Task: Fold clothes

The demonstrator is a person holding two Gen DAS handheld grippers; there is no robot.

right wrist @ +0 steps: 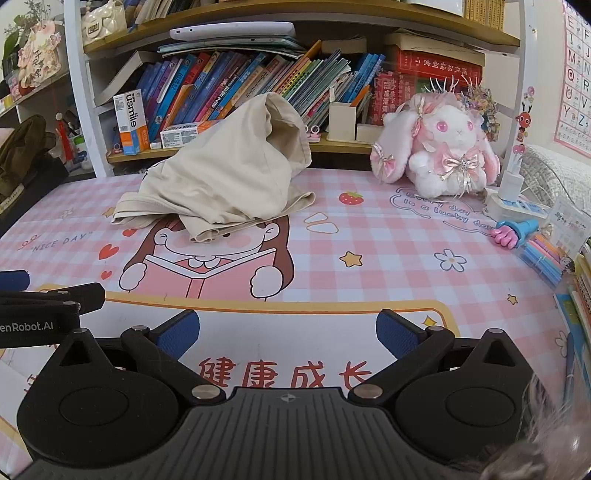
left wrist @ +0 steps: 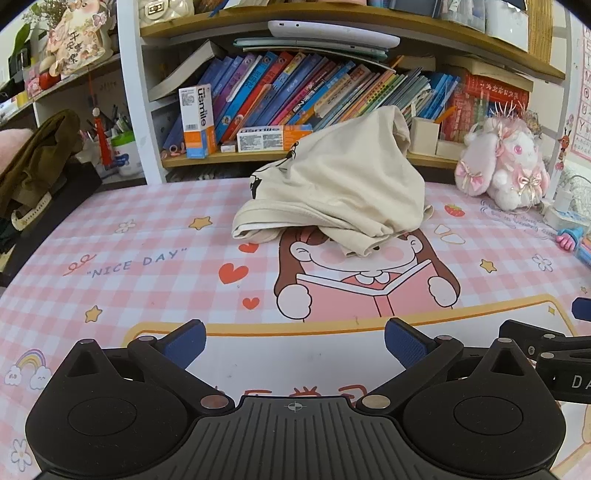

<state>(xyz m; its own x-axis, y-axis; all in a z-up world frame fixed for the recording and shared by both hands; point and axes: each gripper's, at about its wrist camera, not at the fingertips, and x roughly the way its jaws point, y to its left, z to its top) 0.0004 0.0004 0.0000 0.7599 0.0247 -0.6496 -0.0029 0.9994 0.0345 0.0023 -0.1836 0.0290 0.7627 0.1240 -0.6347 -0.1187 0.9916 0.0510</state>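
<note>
1. The left claw [left wrist: 294,341] was released, its blue pads [left wrist: 404,341] spread wide and holding nothing above the pink checked surface [left wrist: 155,236].
2. The right claw [right wrist: 288,334] was likewise spread and empty, just beside the left one.
3. The beige garment [left wrist: 340,184] lay in a crumpled heap well ahead of both claws, towards the bookshelf [left wrist: 332,22]; its folds hid its shape, and a dark print at its edge was unreadable.
4. A plush rabbit [right wrist: 439,151] sat ahead and right of the right claw.
5. The garment covered part of the surface's cartoon face.
</note>
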